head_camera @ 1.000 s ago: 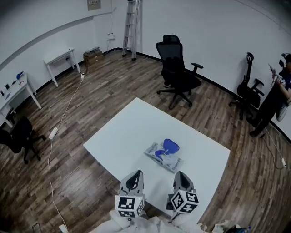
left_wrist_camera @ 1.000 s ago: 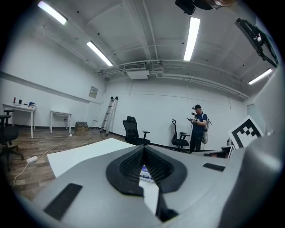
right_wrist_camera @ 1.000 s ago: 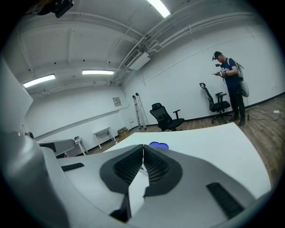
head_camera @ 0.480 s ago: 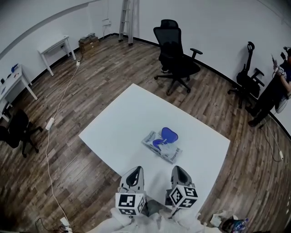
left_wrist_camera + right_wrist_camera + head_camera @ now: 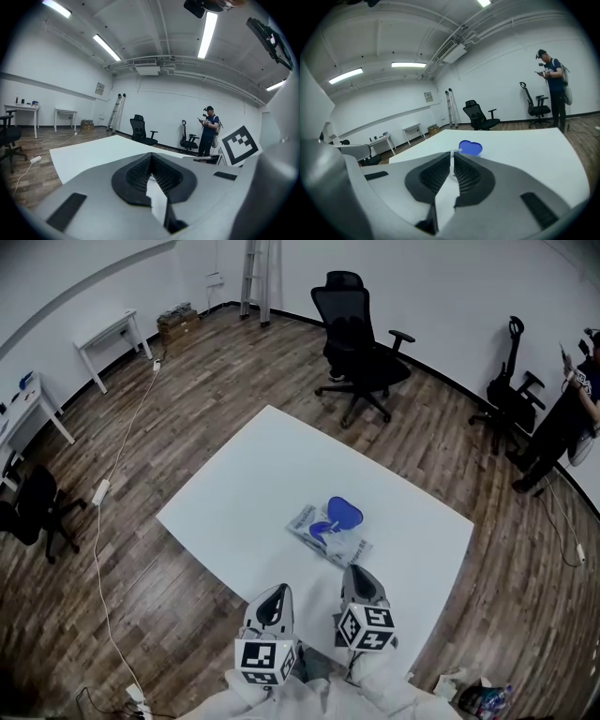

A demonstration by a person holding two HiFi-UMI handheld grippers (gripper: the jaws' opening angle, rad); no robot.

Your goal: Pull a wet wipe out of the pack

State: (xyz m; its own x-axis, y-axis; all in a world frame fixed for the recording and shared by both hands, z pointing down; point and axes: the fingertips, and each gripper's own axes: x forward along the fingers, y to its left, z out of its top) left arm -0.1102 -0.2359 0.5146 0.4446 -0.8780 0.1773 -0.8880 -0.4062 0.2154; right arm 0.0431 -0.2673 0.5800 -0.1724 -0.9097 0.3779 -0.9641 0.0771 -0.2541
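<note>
A wet wipe pack (image 5: 322,532) lies flat near the middle of the white table (image 5: 244,493), its blue lid (image 5: 344,512) flipped open at the far end. My right gripper (image 5: 354,572) sits just short of the pack's near edge, shut and holding nothing. In the right gripper view the blue lid (image 5: 470,147) shows just past the closed right gripper (image 5: 452,153), while the rest of the pack is hidden behind the jaws. My left gripper (image 5: 278,593) hovers over the table's near edge, left of the pack. Its jaws meet at the tip in the left gripper view (image 5: 151,156), with nothing between them.
A black office chair (image 5: 361,343) stands beyond the table's far corner. A person (image 5: 567,423) stands by another chair at the far right. A ladder (image 5: 253,273), small white tables (image 5: 108,338) and a floor cable (image 5: 112,484) are on the left.
My right gripper has moved forward and down toward the pack's near edge. The left gripper has stayed about where it was. The pack has not moved on the table.
</note>
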